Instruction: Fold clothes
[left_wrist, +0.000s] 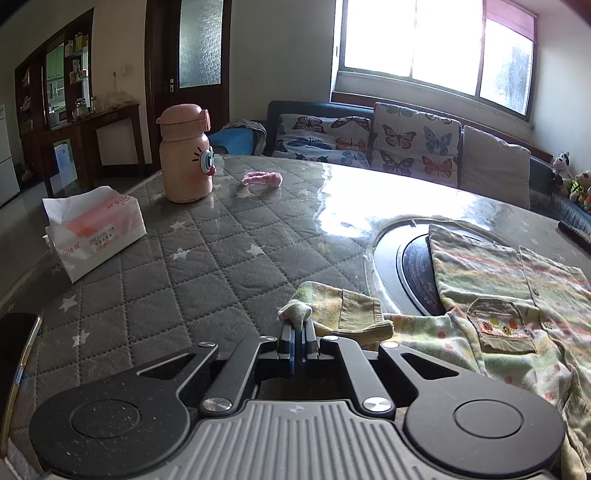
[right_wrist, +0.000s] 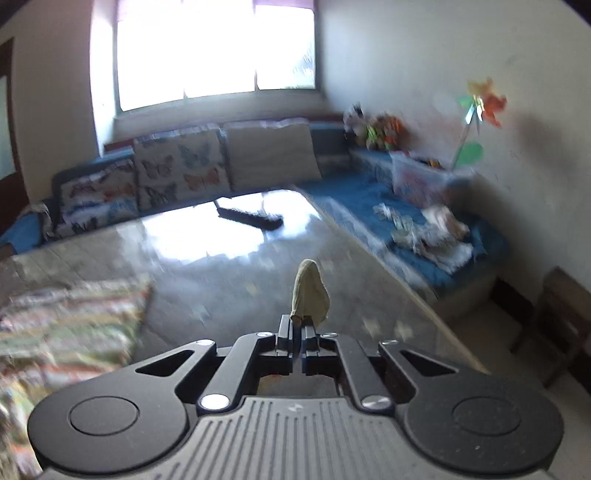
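We find the left gripper (left_wrist: 297, 325) and right gripper (right_wrist: 298, 325) each pinching the shirt (left_wrist: 517, 295), apparently its cuffs; keep both pinches level.

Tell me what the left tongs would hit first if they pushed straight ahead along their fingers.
Most likely nothing soon: the left tongs, shut on a shirt sleeve, point over bare quilted table. The pink hair tie lies roughly in line far ahead, though depth is unclear.

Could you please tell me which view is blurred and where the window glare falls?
The right wrist view is motion-blurred, most on the striped shirt and pinwheel; the left wrist view is sharp. Window glare washes out the glossy table in both views, and the windows themselves are overexposed.
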